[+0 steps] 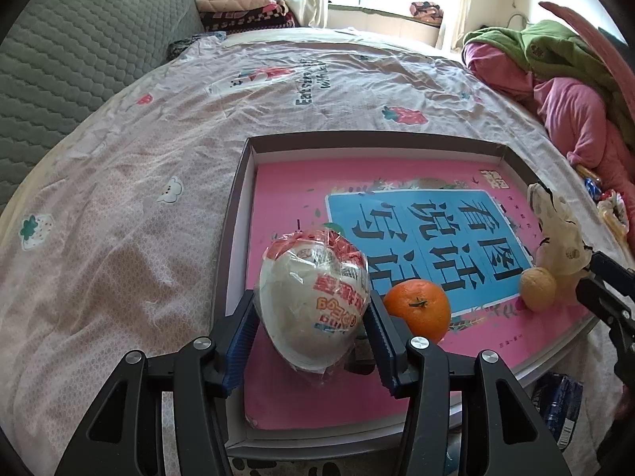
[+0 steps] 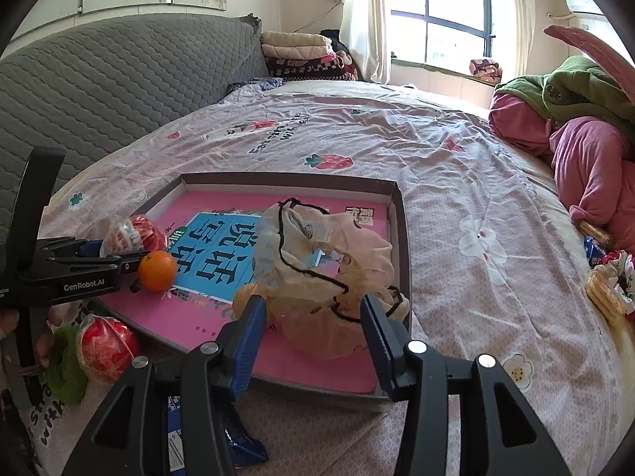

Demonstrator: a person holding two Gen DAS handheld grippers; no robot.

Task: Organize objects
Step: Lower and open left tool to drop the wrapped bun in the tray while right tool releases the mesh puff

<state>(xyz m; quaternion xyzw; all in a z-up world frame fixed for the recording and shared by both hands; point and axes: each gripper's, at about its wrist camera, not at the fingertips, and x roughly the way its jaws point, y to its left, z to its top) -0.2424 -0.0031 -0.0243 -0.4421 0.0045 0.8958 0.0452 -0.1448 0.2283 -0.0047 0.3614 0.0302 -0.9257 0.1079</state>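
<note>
A shallow grey box tray [image 1: 238, 214] [image 2: 403, 238] lies on the bed with a pink book [image 1: 285, 198] flat inside it. My left gripper [image 1: 311, 317] [image 2: 133, 263] is shut on a white egg-shaped snack in clear red-printed wrap [image 1: 313, 289] [image 2: 131, 234], held over the tray's near left part. An orange [image 1: 416, 309] [image 2: 157, 271] rests on the book beside it. A tan walnut-like ball [image 1: 537, 289] [image 2: 246, 301] lies by a cream drawstring pouch [image 1: 555, 230] [image 2: 317, 246]. My right gripper [image 2: 313, 313] [image 1: 587, 277] stands open astride the pouch, which rests on the book.
Outside the tray at the near left lie a red-wrapped snack [image 2: 105, 347], a green fuzzy thing [image 2: 65, 369] and a blue packet [image 2: 238, 440]. Biscuit packs [image 2: 603, 289] and a heap of pink and green clothes [image 2: 587, 166] sit to the right. A grey quilted headboard [image 2: 119, 79] stands at the left.
</note>
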